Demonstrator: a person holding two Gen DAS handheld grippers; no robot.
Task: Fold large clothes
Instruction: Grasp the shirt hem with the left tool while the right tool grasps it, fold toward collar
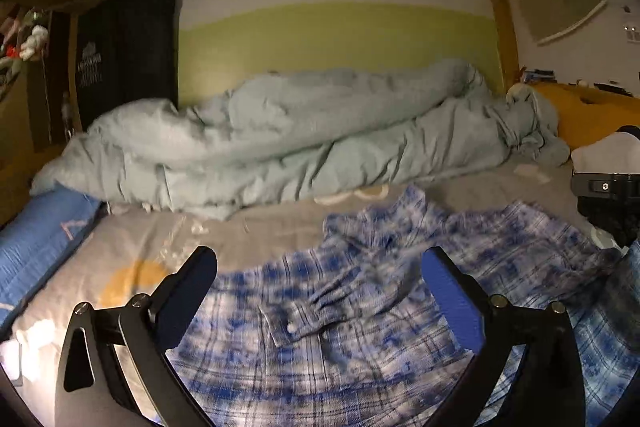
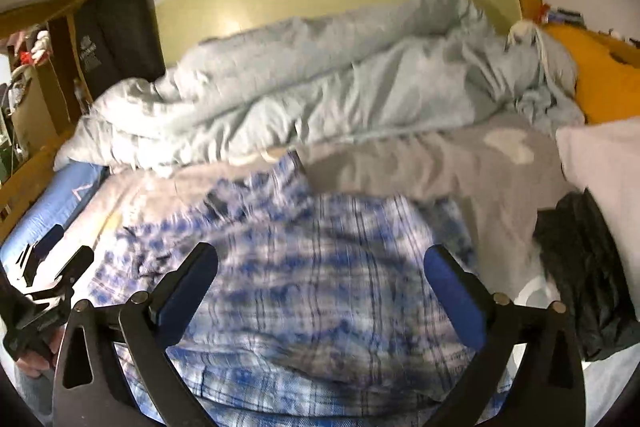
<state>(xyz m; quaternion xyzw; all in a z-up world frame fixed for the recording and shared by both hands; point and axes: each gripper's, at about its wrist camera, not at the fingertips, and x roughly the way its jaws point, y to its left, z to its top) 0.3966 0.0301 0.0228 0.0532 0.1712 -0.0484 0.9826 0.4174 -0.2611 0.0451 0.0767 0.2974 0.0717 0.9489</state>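
Note:
A blue and white plaid shirt (image 1: 360, 291) lies rumpled on the bed, with a buttoned cuff (image 1: 316, 315) resting on top of it. My left gripper (image 1: 320, 259) hangs above the shirt, open, nothing between its fingers. In the right wrist view the same shirt (image 2: 304, 283) lies bunched under my right gripper (image 2: 320, 259), which is also open and holds nothing. The left gripper (image 2: 44, 287) shows at that view's left edge, with a hand under it. The right gripper's body (image 1: 608, 187) shows at the right edge of the left wrist view.
A crumpled pale blue duvet (image 1: 288, 131) runs along the far side of the bed against the green and white wall. Grey patterned sheet (image 2: 432, 163) lies around the shirt. A blue pillow (image 1: 36, 239) is at the left, dark clothing (image 2: 584, 267) and a white pillow (image 2: 600, 155) at the right.

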